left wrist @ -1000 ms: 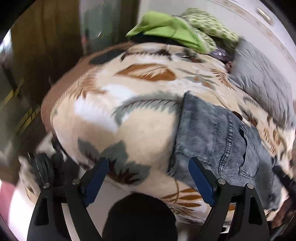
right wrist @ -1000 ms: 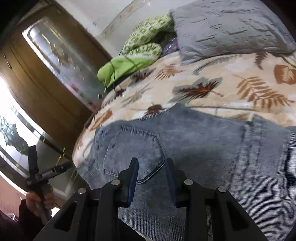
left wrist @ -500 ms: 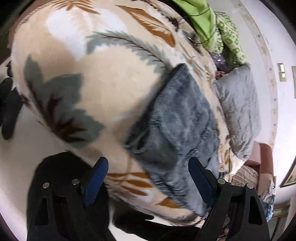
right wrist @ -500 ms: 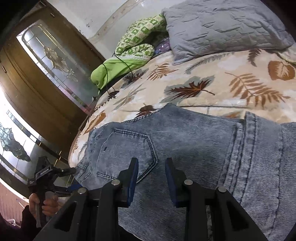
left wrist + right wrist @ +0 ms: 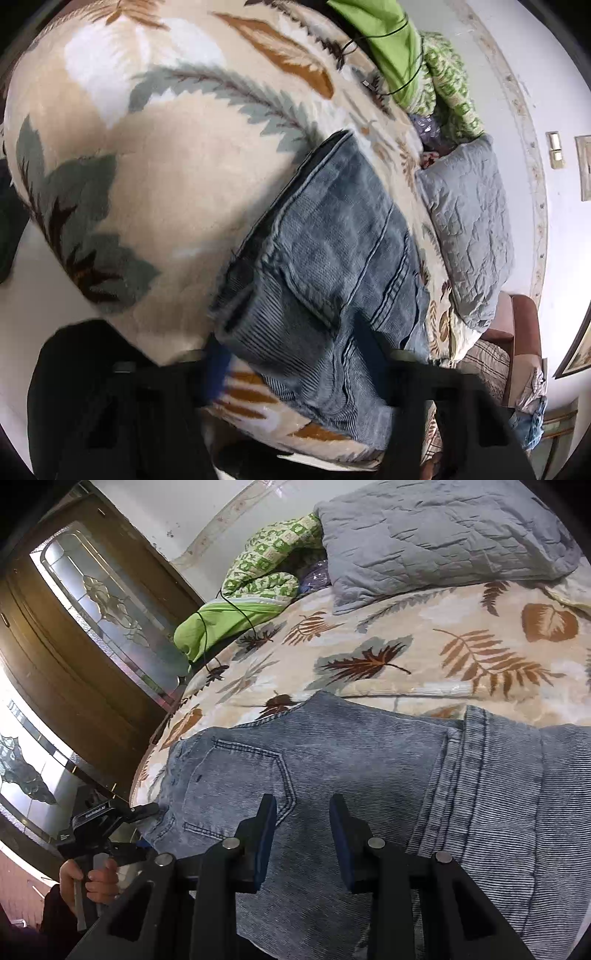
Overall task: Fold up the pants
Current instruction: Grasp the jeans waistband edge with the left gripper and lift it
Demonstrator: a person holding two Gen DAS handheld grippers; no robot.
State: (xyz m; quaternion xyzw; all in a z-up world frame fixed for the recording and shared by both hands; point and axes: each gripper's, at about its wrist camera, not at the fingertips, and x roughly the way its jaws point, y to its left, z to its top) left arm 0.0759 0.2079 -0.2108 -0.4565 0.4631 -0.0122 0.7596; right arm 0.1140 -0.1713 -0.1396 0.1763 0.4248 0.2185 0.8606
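Blue-grey jeans [image 5: 332, 258] lie folded on a leaf-patterned blanket [image 5: 166, 184]; in the right wrist view the jeans [image 5: 369, 768] show a back pocket and a leg folded across at the right. My left gripper [image 5: 291, 354] is open and blurred, its jaws straddling the jeans' near waistband corner at the bed's edge. It also shows in the right wrist view [image 5: 147, 827], at the jeans' left corner. My right gripper [image 5: 303, 823] hovers just over the jeans near the pocket, jaws a narrow gap apart, holding nothing.
A grey quilted pillow [image 5: 443, 535] lies at the head of the bed, with green bedding [image 5: 258, 590] and a thin black cable beside it. A wooden door with glass panels [image 5: 92, 627] stands left of the bed. A brown chair [image 5: 517, 350] stands past the bed.
My left gripper has swung in toward the jeans' waistband corner and its jaws now straddle the cloth. My right gripper has held still over the pocket area.
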